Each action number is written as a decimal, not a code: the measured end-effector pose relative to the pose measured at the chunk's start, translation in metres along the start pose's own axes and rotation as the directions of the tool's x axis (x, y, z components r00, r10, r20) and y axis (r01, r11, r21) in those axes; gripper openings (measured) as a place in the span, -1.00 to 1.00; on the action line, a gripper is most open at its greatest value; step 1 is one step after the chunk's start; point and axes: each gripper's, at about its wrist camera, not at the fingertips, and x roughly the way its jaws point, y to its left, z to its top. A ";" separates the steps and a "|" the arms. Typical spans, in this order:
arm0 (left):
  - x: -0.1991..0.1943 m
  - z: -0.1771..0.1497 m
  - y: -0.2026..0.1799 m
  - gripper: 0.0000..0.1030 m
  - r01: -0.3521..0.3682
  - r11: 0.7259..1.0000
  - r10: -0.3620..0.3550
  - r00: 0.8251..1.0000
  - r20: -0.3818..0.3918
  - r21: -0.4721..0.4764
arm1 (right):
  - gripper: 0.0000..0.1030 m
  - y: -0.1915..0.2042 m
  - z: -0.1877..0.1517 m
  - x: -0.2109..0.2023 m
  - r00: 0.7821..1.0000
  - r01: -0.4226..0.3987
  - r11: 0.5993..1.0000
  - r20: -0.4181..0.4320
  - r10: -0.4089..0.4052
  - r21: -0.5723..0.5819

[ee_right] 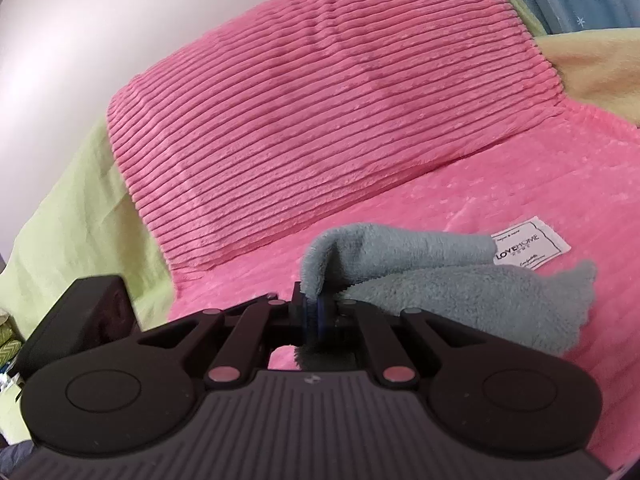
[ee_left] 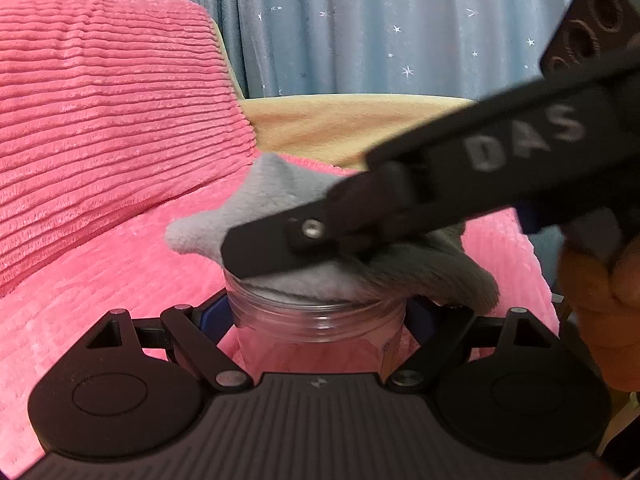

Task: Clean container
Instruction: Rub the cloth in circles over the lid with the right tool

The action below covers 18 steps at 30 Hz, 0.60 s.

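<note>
Now the left claw [ee_left: 320, 316] clamps the clear container [ee_left: 318, 320] between its fingers.

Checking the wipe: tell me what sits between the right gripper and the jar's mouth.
The grey cloth, clamped in the right gripper, is pressed onto the clear jar; left wrist view.

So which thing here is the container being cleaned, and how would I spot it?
Start at the big pink ribbed cushion and drop to the pink blanket in front of it. There the left gripper clamps a clear round jar between its jaws, while the right gripper presses a grey fluffy cloth into its mouth. It is the only see-through, hard thing among soft fabrics.
</note>
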 end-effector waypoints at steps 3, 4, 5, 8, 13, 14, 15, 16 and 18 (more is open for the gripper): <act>0.000 0.000 0.000 0.66 0.002 1.000 -0.002 1.000 0.000 0.000 | -0.95 -0.004 0.002 0.001 1.000 0.028 1.000 0.013 -0.028 -0.002; 0.000 0.000 0.000 0.66 0.003 1.000 -0.003 1.000 0.001 -0.001 | -0.95 -0.007 0.003 0.000 0.999 0.037 0.999 0.017 -0.037 0.000; 0.000 0.000 0.000 0.66 0.004 1.000 -0.004 1.000 0.001 -0.002 | -0.95 -0.009 0.003 -0.001 0.999 0.048 0.999 0.021 -0.049 0.002; -0.001 0.000 0.001 0.66 0.006 1.000 -0.006 1.000 0.001 -0.004 | -0.95 -0.017 0.004 -0.009 0.997 0.070 0.997 0.026 -0.070 0.008; -0.002 0.001 0.001 0.66 0.007 1.000 -0.007 1.000 0.002 -0.005 | -0.94 -0.018 0.000 -0.025 0.999 0.052 0.999 0.014 -0.052 0.006; -0.002 0.001 0.001 0.66 0.007 1.000 -0.007 1.000 0.002 -0.008 | -0.94 -0.017 -0.002 -0.027 0.999 0.042 0.999 0.009 -0.042 0.003; -0.002 0.000 0.001 0.66 0.008 1.000 -0.008 1.000 0.002 -0.010 | -0.94 -0.015 -0.003 -0.028 1.000 0.030 1.000 0.004 -0.030 -0.001; -0.002 0.000 0.001 0.66 0.008 1.000 -0.008 1.000 0.001 -0.012 | -0.93 -0.012 -0.004 -0.028 1.000 0.016 1.000 -0.001 -0.016 -0.007; -0.002 0.000 0.001 0.66 0.007 1.000 -0.007 1.000 0.001 -0.013 | -0.93 -0.007 -0.006 -0.026 1.000 -0.011 1.000 -0.011 0.011 -0.015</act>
